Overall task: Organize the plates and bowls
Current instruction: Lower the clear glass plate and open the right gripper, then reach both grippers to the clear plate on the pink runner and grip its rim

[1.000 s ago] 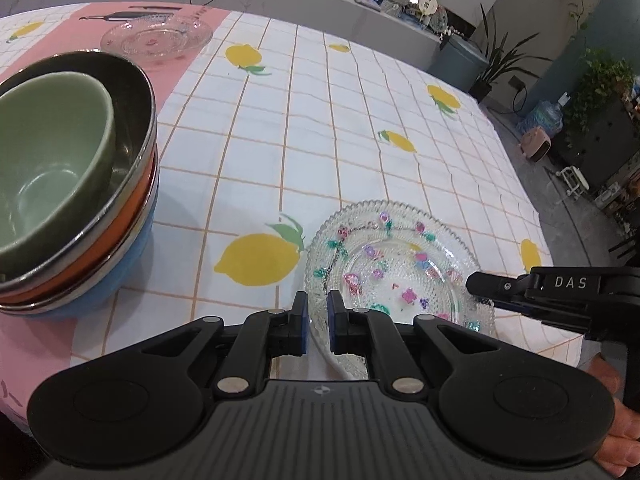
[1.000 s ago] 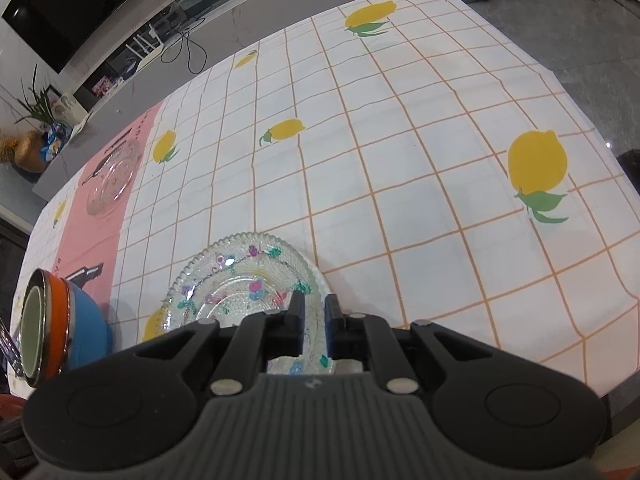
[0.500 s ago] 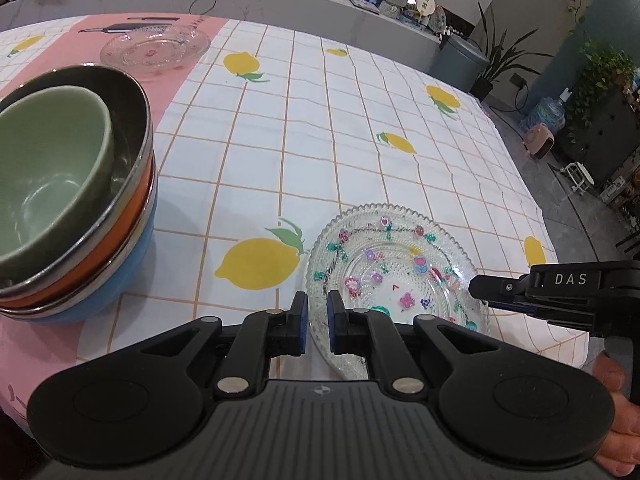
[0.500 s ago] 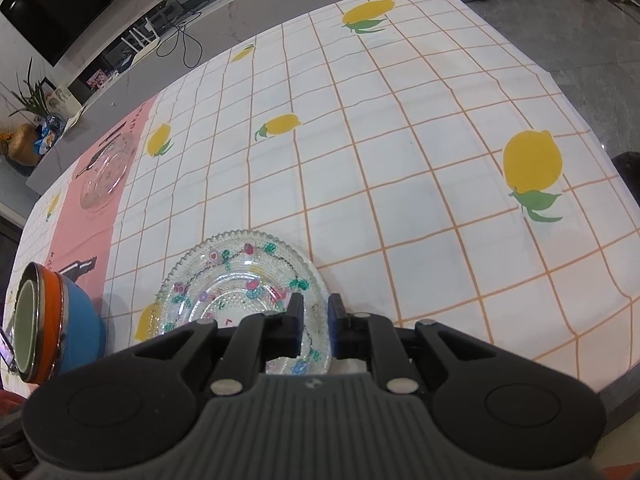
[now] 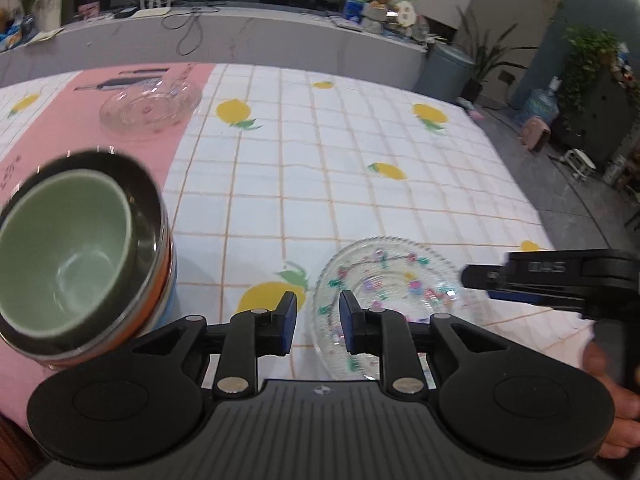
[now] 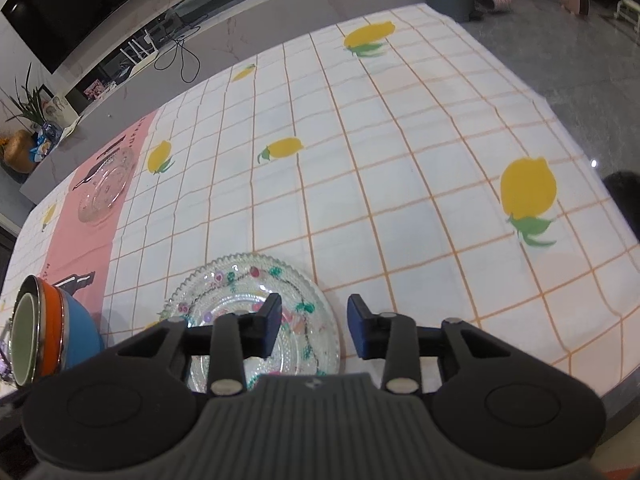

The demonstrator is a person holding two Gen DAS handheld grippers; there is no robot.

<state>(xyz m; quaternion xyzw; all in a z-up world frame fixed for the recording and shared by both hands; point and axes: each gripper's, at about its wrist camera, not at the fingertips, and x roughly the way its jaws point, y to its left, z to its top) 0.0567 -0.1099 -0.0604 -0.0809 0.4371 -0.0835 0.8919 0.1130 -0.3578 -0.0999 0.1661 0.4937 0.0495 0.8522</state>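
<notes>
Two hand-held grippers letting go of a glass plate near the table's front edge.

The floral glass plate [image 6: 256, 316] lies close to the front edge of the lemon-print tablecloth [image 6: 400, 200]. The left gripper [image 5: 318, 316] and right gripper [image 6: 314, 322] are both opening, their pads clear of its rim on either side. A snagged finger on withdrawal could drag the plate off the edge. The nested bowl stack [image 5: 76, 256], green bowl on top, sits left of it. A second glass plate [image 5: 150, 106] lies well apart, on the pink strip toward the back-left corner.
</notes>
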